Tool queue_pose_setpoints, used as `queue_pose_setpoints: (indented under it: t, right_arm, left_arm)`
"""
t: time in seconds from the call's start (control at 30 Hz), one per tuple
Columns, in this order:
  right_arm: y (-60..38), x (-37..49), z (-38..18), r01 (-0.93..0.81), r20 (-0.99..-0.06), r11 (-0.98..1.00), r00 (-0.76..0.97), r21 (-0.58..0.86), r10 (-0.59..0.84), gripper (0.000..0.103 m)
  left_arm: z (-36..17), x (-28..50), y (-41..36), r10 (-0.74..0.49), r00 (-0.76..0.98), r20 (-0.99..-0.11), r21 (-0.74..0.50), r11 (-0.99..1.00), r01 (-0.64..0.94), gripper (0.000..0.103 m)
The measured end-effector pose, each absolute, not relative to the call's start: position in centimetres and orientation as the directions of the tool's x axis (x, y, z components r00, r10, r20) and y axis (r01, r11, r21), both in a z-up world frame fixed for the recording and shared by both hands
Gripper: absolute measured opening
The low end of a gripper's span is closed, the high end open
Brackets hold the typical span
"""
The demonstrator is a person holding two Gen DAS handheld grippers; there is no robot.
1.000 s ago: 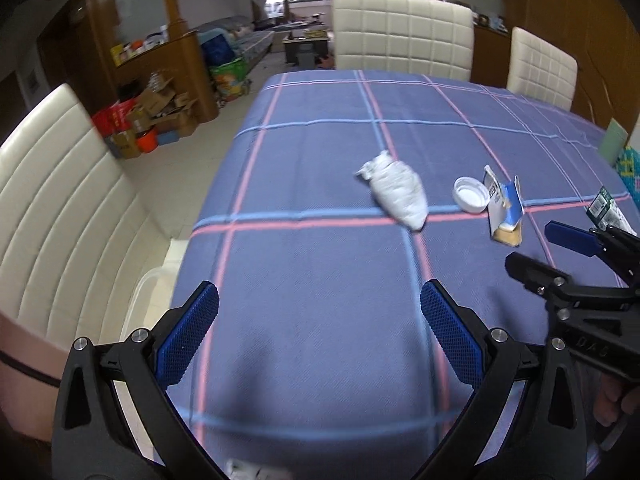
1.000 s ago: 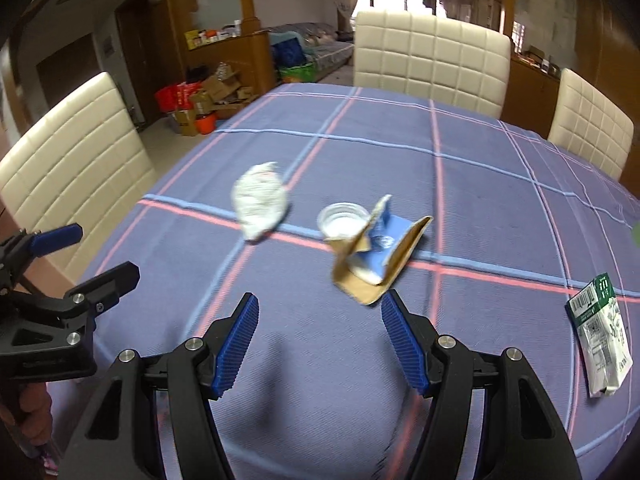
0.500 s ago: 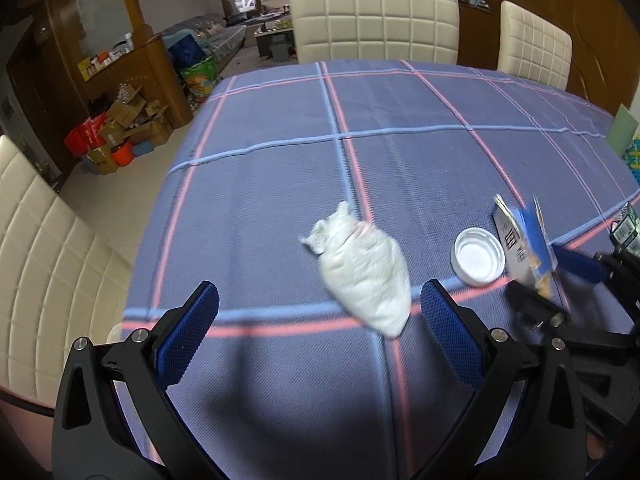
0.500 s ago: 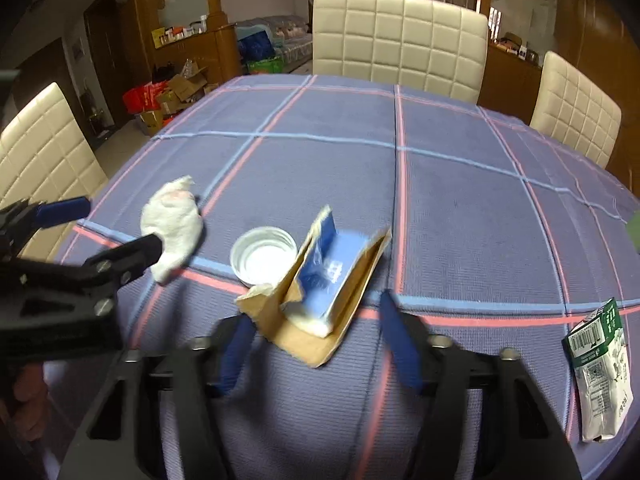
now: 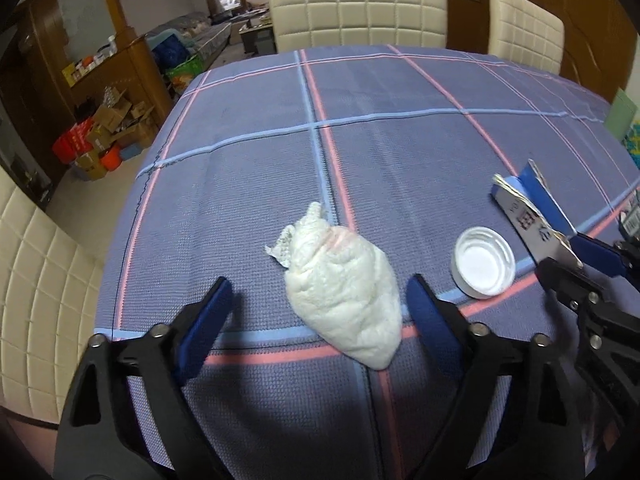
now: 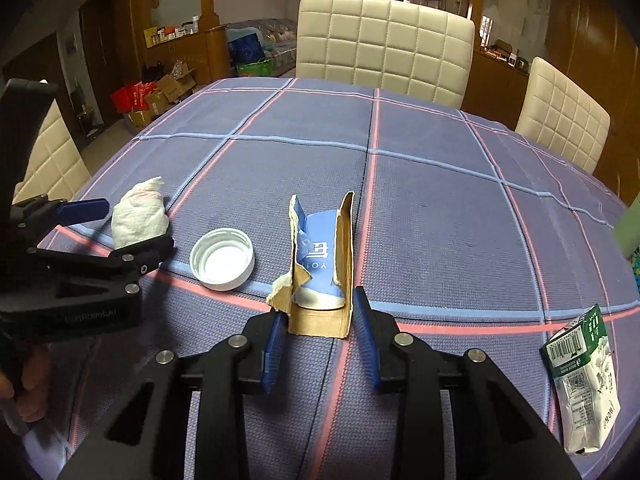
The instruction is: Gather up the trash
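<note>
A crumpled white tissue wad (image 5: 344, 300) lies on the blue checked tablecloth (image 5: 400, 152). It sits between the fingers of my left gripper (image 5: 318, 280), whose jaws are closing; neither pad presses it. Beside it lie a white bottle cap (image 5: 483, 267) and a torn blue-and-brown cardboard box (image 6: 320, 268). My right gripper (image 6: 320, 308) is closing on that box. Its pads touch both flaps, which stand upright. The same tissue wad (image 6: 140, 216) and cap (image 6: 222, 258) show at the left in the right wrist view.
A flattened green-and-white carton (image 6: 580, 384) lies at the right on the cloth. Cream padded chairs (image 6: 384, 44) stand at the far side, another chair (image 5: 36, 300) at the left edge. Cardboard boxes (image 5: 108, 128) clutter the floor beyond the table's left side.
The left gripper came forward over the tissue and its jaws narrowed around it. The right gripper's jaws closed in on the torn box, pushing its splayed flaps upright.
</note>
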State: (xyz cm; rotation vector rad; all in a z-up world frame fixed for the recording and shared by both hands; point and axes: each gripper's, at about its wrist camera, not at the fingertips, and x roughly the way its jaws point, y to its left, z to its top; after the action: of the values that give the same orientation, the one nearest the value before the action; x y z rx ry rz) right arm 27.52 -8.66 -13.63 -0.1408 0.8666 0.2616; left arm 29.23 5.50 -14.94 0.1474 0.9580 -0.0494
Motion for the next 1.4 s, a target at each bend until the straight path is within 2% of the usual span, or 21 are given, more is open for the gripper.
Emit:
queue_pose_setpoints:
  t: [0.03, 0.1, 0.2, 0.23, 0.37, 0.87, 1.4]
  right_arm:
    - [-8.5, 27.4, -13.6, -0.290, -0.769, 0.957, 0.616, -0.017, 0.173, 0.032]
    - [-8.3, 27.0, -13.6, -0.303, -0.771, 0.953, 0.612, -0.022, 0.177, 0.032]
    - [-8.2, 26.5, -13.5, -0.311, -0.776, 0.950, 0.603, -0.014, 0.186, 0.032]
    - [-8.2, 26.2, -13.5, -0.314, -0.777, 0.949, 0.600, -0.011, 0.190, 0.032]
    - [-8.0, 25.3, -13.0, -0.322, -0.773, 0.947, 0.605, -0.017, 0.192, 0.032]
    - [-3.9, 19.9, -9.4, -0.421, -0.725, 0.905, 0.641, -0.057, 0.253, 0.032]
    - [2.3, 15.4, -7.7, -0.549, -0.700, 0.828, 0.637, -0.117, 0.324, 0.032]
  left_arm:
    - [-14.9, 29.1, 5.4, 0.012, 0.575, -0.818, 0.098, 0.988, 0.119, 0.071]
    - [-14.7, 28.8, 5.1, -0.008, 0.573, -0.819, 0.089, 0.986, 0.142, 0.046]
    - [-14.5, 28.4, 5.0, -0.009, 0.567, -0.824, 0.094, 0.984, 0.151, 0.031]
    - [-14.5, 28.3, 5.0, -0.014, 0.563, -0.826, 0.087, 0.984, 0.152, 0.029]
    - [-14.1, 27.2, 5.6, -0.032, 0.562, -0.826, 0.059, 0.988, 0.142, 0.028]
    - [-11.0, 19.7, 7.7, 0.016, 0.630, -0.777, 0.115, 0.986, 0.117, 0.028]
    - [-9.4, 13.9, 12.7, 0.080, 0.665, -0.742, 0.125, 0.992, 0.021, 0.028]
